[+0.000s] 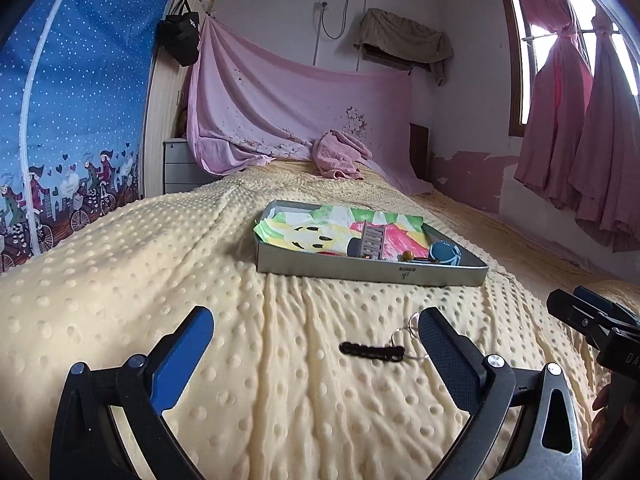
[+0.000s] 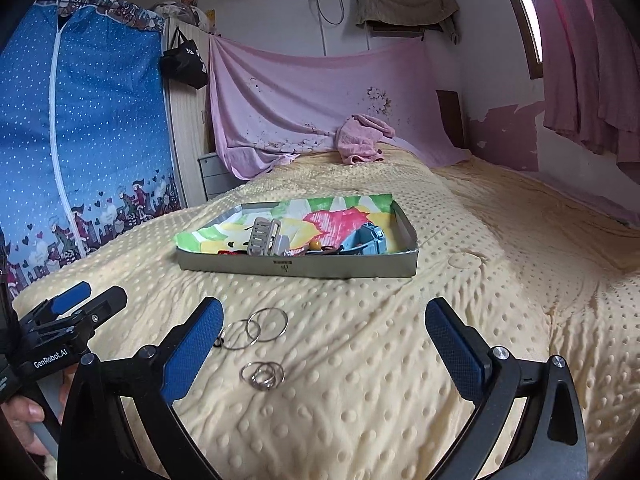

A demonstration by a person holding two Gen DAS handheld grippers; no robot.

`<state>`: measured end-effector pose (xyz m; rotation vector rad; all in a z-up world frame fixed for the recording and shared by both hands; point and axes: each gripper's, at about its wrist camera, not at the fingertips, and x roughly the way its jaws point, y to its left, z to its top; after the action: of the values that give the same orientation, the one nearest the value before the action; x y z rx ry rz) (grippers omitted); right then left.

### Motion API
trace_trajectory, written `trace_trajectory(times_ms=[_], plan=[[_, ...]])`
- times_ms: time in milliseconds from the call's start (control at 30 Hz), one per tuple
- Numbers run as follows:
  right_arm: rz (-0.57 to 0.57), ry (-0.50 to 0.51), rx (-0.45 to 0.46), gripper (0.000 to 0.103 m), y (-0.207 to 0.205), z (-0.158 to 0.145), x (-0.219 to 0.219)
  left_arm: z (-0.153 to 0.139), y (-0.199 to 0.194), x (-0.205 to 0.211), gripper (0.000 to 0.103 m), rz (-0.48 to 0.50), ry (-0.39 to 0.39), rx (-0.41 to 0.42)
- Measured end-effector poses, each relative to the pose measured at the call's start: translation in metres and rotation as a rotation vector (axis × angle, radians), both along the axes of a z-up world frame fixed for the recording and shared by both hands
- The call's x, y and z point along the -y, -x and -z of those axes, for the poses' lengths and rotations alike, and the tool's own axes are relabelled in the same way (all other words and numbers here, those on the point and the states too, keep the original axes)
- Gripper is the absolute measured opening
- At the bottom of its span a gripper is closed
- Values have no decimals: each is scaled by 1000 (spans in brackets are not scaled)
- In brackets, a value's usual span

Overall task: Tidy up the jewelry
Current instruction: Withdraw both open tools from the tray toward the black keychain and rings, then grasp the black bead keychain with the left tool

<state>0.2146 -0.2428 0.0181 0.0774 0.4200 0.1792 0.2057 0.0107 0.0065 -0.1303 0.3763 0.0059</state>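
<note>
Rings lie on a dimpled yellow bedspread, walls perhaps peeling.

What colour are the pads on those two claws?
Blue, textured pads on black frames; the right wrist view shows them best.

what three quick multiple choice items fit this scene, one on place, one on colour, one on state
1. Where do the loose rings lie?
A in the tray
B on the blanket before the tray
C on the towel

2. What colour is the blanket?
A pale yellow
B green
C grey

3. How is the right gripper?
A shut on a ring
B open, holding nothing
C shut on the tray

Key: B, the rings rest on the blanket, nearer than the tray; A, the dotted cover is pale yellow; B, its fingers stand wide apart.
</note>
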Motion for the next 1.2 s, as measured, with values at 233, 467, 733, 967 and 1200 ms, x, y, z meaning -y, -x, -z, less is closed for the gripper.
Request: trace_trajectory(times_ms=[233,467,733,967,1200], plan=[[-6,27,-17,99,15,4,-2,4,11,0,103,7,-6,-21],[-21,47,-80,99,7,13,-4,13,2,0,103,19,-7,-101],[-68,67,-154,99,-7,25,-14,25,-21,-1,103,62,12,-212],[-109,71,-208,74,-17,34,-20,27,-36,3,102,144,24,-242],[-117,59,-235,56,-25,40,-22,26,-48,7,91,214,35,-251]])
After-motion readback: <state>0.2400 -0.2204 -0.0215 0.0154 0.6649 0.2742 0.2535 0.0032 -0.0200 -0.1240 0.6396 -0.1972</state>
